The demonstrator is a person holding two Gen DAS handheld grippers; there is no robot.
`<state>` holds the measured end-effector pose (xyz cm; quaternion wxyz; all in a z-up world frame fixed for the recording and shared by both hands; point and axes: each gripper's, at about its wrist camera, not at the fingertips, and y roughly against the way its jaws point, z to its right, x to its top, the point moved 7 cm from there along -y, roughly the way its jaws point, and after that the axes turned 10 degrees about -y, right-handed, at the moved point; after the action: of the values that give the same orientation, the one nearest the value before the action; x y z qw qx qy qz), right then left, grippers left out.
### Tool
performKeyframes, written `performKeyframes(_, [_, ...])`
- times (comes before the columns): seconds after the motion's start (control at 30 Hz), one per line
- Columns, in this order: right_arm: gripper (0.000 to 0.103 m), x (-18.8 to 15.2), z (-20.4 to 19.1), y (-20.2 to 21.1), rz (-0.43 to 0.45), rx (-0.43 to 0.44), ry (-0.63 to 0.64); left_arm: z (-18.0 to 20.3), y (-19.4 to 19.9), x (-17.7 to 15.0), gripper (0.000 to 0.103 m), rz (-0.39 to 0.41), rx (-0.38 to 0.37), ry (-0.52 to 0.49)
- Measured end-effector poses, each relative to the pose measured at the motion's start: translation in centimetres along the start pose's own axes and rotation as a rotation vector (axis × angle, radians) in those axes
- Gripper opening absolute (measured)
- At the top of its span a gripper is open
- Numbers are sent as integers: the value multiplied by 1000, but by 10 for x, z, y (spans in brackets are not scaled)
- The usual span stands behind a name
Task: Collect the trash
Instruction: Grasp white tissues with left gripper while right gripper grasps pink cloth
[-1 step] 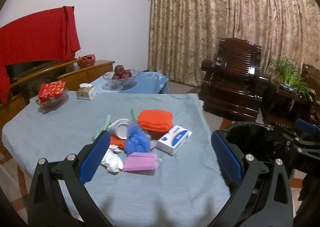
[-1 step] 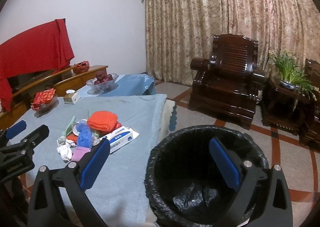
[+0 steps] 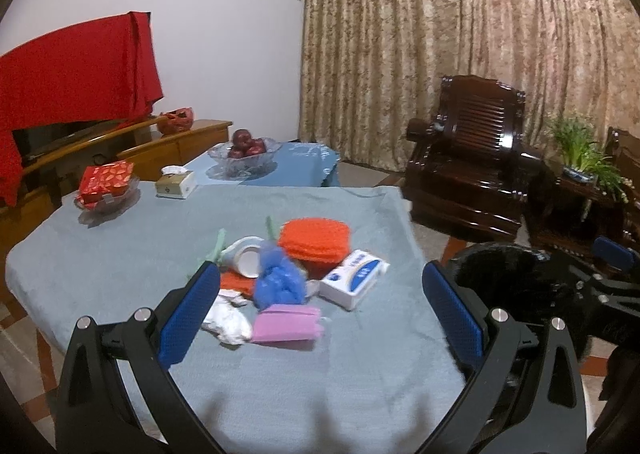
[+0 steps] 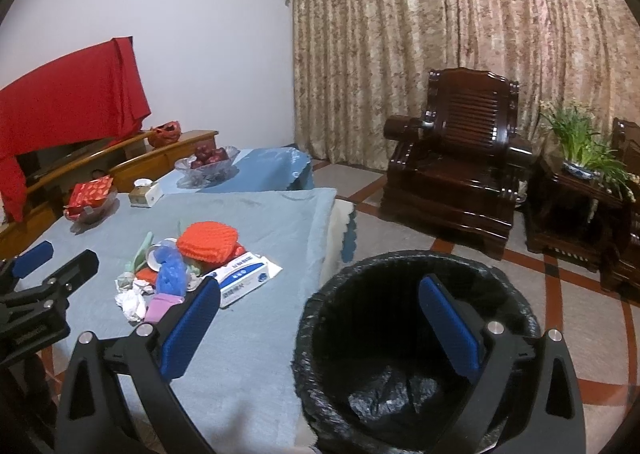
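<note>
Left wrist view: left gripper [image 3: 320, 308] spread wide, empty, above trash pile [image 3: 288, 274] on grey-blue tablecloth [image 3: 140, 254]. Right gripper [image 4: 320, 318] also agape (nothing held) over black-lined bin [image 4: 400, 334] beside table.

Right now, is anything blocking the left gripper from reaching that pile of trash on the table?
Nothing visible does. The left gripper is open and faces the trash pile across bare tablecloth. The bin beside the table is open too.
</note>
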<state>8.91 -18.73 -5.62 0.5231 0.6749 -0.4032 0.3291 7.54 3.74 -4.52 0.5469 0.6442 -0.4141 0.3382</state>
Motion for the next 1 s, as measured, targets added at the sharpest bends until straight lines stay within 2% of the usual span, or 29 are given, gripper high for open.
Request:
performKeyframes(0.27, [97, -13, -42, -35, -44, 77, 37, -62, -16, -21, 98, -48, 96, 41])
performKeyframes(0.37, [93, -23, -61, -53, -67, 105, 43, -84, -27, -34, 98, -75, 120, 44])
performKeyframes(0.57, [82, -60, -106, -102, -164, 170, 67, -112, -56, -63, 98, -137, 131, 44])
performKeyframes(0.77, [78, -91, -144, -142, -232, 199, 121, -135, -83, -80, 96, -172, 130, 60])
performKeyframes(0.93, [74, -115, -163, -171, -320, 217, 124, -143, -101, -93, 82, -215, 99, 65])
performKeyframes(1.0, [64, -123, -170, -179, -352, 234, 145, -146, -109, -101, 81, -239, 84, 82])
